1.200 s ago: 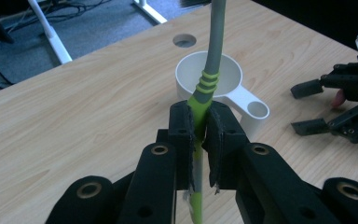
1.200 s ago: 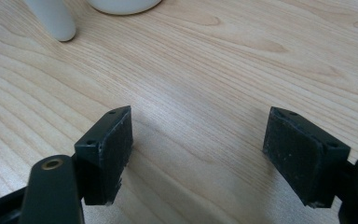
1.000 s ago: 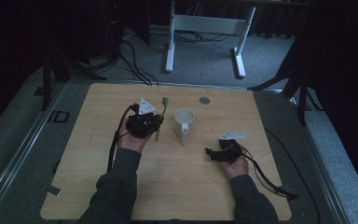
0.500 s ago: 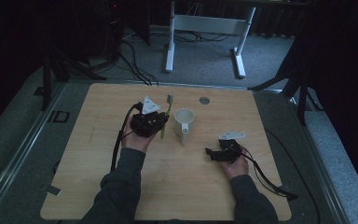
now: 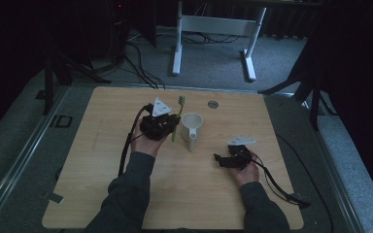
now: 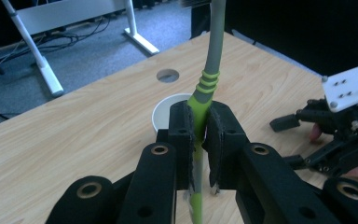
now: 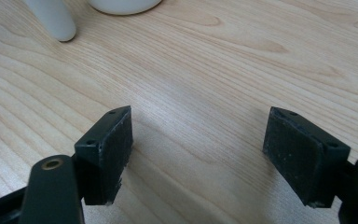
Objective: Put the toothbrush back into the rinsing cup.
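Toothbrush (image 6: 204, 91), green and grey, was clamped between the pads of the left gripper (image 6: 200, 128), the jaws closed tight on its green handle. Seen along that gripper, the shaft stood nearly upright, the grey neck rising out of the top of the picture; the head was not visible there. From the high view the same toothbrush (image 5: 177, 119) ran along the side of the left gripper (image 5: 161, 124) that faced the mug, green bristled end pointing toward the far edge of the table.

White mug (image 5: 192, 127) stood upright just right of the toothbrush, apart from it, handle turned toward the person. In the left gripper view the mug's rim (image 6: 161, 109) lay directly behind the closed jaws.

Right gripper (image 5: 228, 160) sat near the mug's handle side, a little toward the person, low over the wood. Its jaws stood wide apart with nothing but bare wood between them; pads (image 7: 114, 144) clear of any object. Base and handle of the mug (image 7: 51, 16) were visible beyond them.

Round cable hole (image 5: 212, 104) lay beyond the mug in the wooden table (image 5: 102, 194)
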